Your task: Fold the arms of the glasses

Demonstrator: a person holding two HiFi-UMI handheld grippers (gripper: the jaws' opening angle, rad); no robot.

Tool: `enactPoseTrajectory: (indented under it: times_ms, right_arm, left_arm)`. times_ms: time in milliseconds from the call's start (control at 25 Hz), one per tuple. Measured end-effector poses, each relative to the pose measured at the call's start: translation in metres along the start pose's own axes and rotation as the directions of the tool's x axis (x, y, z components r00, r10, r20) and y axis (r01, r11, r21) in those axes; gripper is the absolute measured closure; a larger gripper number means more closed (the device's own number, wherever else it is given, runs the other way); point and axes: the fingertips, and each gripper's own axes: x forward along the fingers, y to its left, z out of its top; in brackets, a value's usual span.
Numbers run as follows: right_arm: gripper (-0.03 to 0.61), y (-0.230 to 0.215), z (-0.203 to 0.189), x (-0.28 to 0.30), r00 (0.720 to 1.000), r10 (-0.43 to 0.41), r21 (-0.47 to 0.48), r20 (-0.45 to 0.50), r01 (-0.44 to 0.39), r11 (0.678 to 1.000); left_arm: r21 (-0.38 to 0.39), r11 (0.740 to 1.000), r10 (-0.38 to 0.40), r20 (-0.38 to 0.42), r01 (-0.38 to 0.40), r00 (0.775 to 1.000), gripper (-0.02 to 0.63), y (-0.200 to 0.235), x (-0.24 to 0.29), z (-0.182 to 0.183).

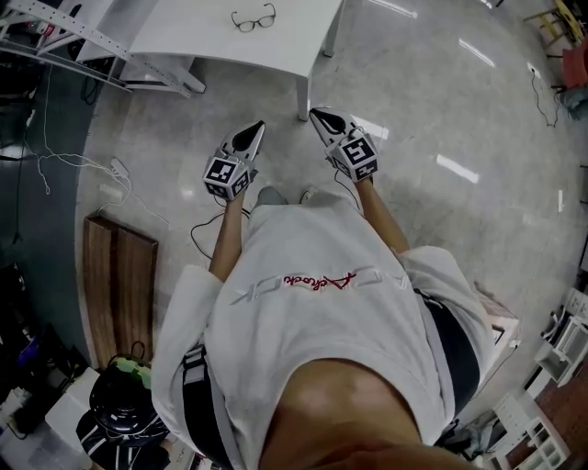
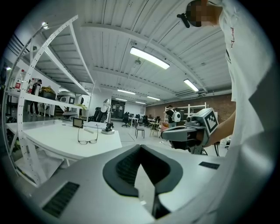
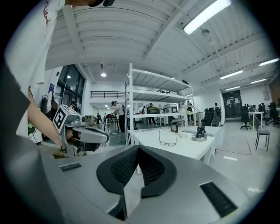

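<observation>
A pair of dark-framed glasses (image 1: 253, 18) lies with its arms unfolded on a white table (image 1: 294, 46), well ahead of both grippers. The left gripper (image 1: 254, 129) and the right gripper (image 1: 318, 115) are held side by side above the floor, short of the table's near edge, both shut and holding nothing. In the left gripper view the glasses (image 2: 88, 136) rest on the table far beyond the closed jaw tips (image 2: 140, 147), with the right gripper (image 2: 168, 136) off to the right. The right gripper view has the glasses (image 3: 167, 138) ahead and the left gripper (image 3: 106, 136) at left.
A table leg (image 1: 301, 96) stands just ahead of the grippers. A perforated metal shelf frame (image 1: 64, 27) is at the far left. Cables and a power strip (image 1: 118, 168) lie on the floor, near a wooden board (image 1: 119, 285). A small desk lamp (image 2: 107, 119) stands on the table.
</observation>
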Motion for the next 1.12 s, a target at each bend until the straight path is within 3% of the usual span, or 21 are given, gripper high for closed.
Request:
enactPoseTrajectory:
  times_ms: [440, 1120]
  right_arm:
    - [0.584, -0.026, -0.002, 0.025, 1.000, 0.023, -0.011, -0.008, -0.023, 1.000]
    - [0.584, -0.101, 0.005, 0.132, 0.999, 0.017, -0.019, -0.043, -0.018, 1.000]
  left_arm:
    - [-0.022, 1.000, 0.016, 0.011, -0.015, 1.000, 0.591, 0.024, 0.028, -0.004]
    - [-0.038, 0.999, -0.009, 0.013, 0.009, 1.000, 0.591, 0.140, 0.108, 0.017]
